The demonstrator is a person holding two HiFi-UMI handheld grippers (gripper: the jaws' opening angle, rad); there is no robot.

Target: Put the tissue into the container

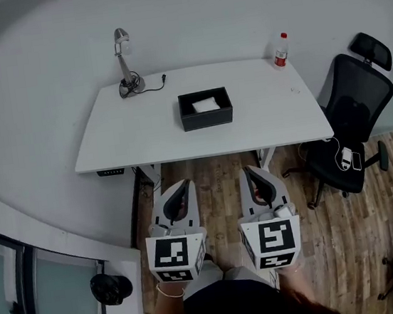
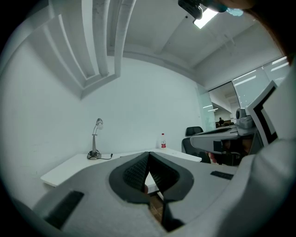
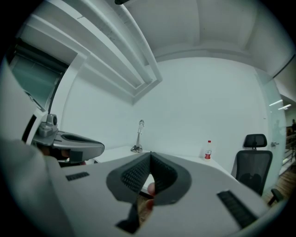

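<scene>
A black rectangular container [image 1: 207,120] stands in the middle of the white table [image 1: 136,135]. A white tissue [image 1: 206,105] lies inside it. Both grippers are held low and close to the person's body, in front of the table's near edge and well short of the container. The left gripper [image 1: 184,184] has its jaws together with nothing between them, and its tips [image 2: 149,153] meet in the left gripper view. The right gripper [image 1: 247,171] is likewise shut and empty, its tips [image 3: 151,155] touching in the right gripper view.
A desk lamp [image 1: 124,61] with a cable stands at the table's back left, and a red-capped bottle [image 1: 280,50] at the back right. A black office chair [image 1: 353,118] with a phone on its seat stands to the right. Wooden floor lies under the grippers.
</scene>
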